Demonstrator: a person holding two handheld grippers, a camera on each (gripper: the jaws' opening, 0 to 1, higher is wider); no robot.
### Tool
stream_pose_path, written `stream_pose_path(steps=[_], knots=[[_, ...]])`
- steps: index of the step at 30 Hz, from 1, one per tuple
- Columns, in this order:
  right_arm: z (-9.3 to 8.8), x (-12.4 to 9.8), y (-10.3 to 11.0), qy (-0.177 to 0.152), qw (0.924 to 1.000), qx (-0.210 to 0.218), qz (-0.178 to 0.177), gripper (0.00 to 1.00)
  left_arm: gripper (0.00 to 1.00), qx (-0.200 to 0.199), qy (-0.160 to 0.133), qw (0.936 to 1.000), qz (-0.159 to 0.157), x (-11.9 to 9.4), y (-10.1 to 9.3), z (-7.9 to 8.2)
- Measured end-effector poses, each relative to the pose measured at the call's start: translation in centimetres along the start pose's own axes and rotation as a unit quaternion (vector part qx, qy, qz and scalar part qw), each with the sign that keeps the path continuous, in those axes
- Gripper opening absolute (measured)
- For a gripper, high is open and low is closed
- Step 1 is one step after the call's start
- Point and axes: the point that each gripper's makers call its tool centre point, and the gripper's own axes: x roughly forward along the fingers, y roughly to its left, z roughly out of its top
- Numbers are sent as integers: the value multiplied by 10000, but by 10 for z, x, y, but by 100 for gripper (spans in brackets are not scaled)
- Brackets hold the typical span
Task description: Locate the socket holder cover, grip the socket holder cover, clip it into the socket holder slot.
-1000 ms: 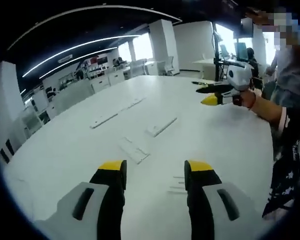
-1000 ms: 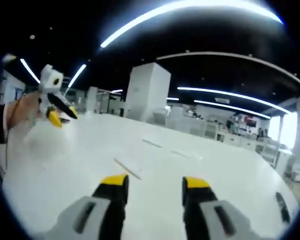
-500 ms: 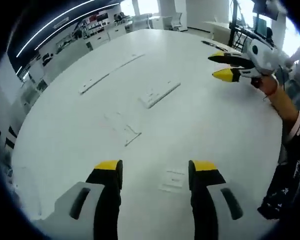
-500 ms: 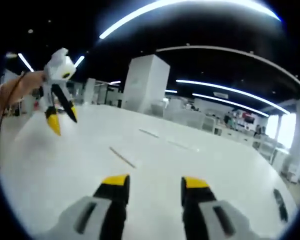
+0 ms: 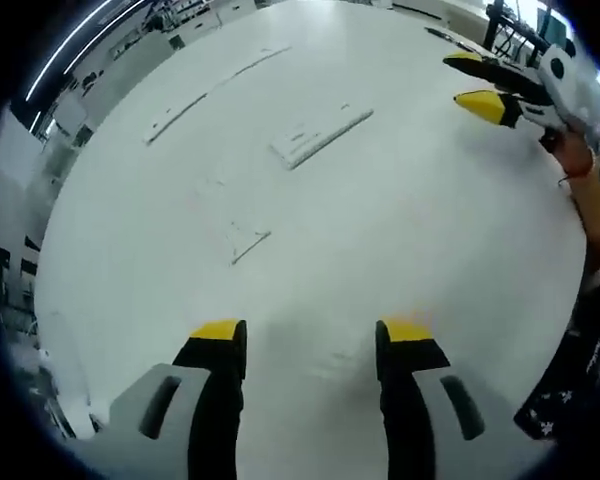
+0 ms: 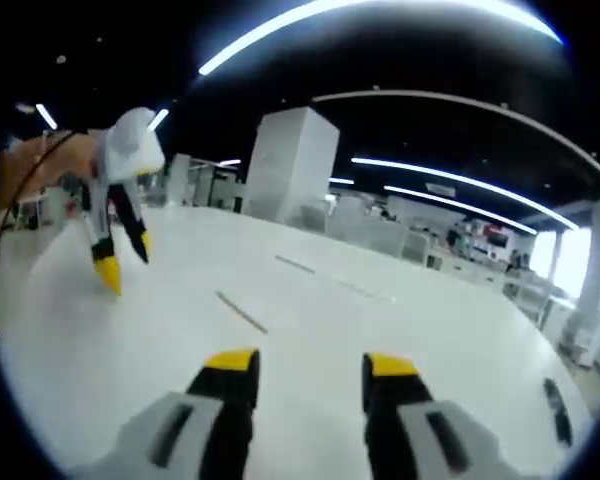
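In the left gripper view, the left gripper point(image 5: 312, 338) hangs over the white round table point(image 5: 430, 230) with its two yellow-tipped black jaws spread wide and parallel, nothing between them and nothing touching them. A faint pale piece lies on the tabletop in the gap near the right jaw's inner edge, too blurred to name. At about 11 o'clock from the jaw tips, well apart from them, lies a small flat white angled strip point(image 5: 247, 241); whether this is the socket holder cover cannot be told. Further out at 12 o'clock sits a white rectangular slotted bar point(image 5: 320, 137), lying diagonally, and beyond it at 11 o'clock a long thin white rail point(image 5: 176, 119) with another slim strip in line past it.

At 2 o'clock the right gripper point(image 5: 480, 85) comes in from the edge, held by a person's hand point(image 5: 577, 156); its yellow-tipped jaws stand apart and hold nothing.

In the right gripper view, the right gripper's own jaws are wide open and empty above the table, with a thin white strip point(image 6: 241, 312) lying at 12 o'clock ahead of them. The left gripper shows at 10 o'clock, jaws pointing down and parted, clear of the tabletop.
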Motion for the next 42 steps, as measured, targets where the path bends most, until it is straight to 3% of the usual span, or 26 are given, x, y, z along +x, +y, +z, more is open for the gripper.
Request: stream_pose_path(steps=[10,16,20,24,29,42], knots=[[2,3,-3,15,10000,-2,8,43,49,-366,572,9974,257,-2,1,-12],[-5,3,-1,101,9999,-10,-4,42,48,-863,825,9920,410,-3,-1,-20],[-4,3,0,87,10000,-25,20,42,45,-1184,863,9885,364,-3,-5,-25],[-5,3,2,111,9999,-49,32,42,44,-1674,932,9806,411,-4,-9,-32],[-7,3,1,155,9999,-57,34,42,38,-1883,933,9770,349,-6,-19,-37],[-9,1,1,174,9998,-69,38,42,40,-2365,733,9687,178,-9,-24,-49]])
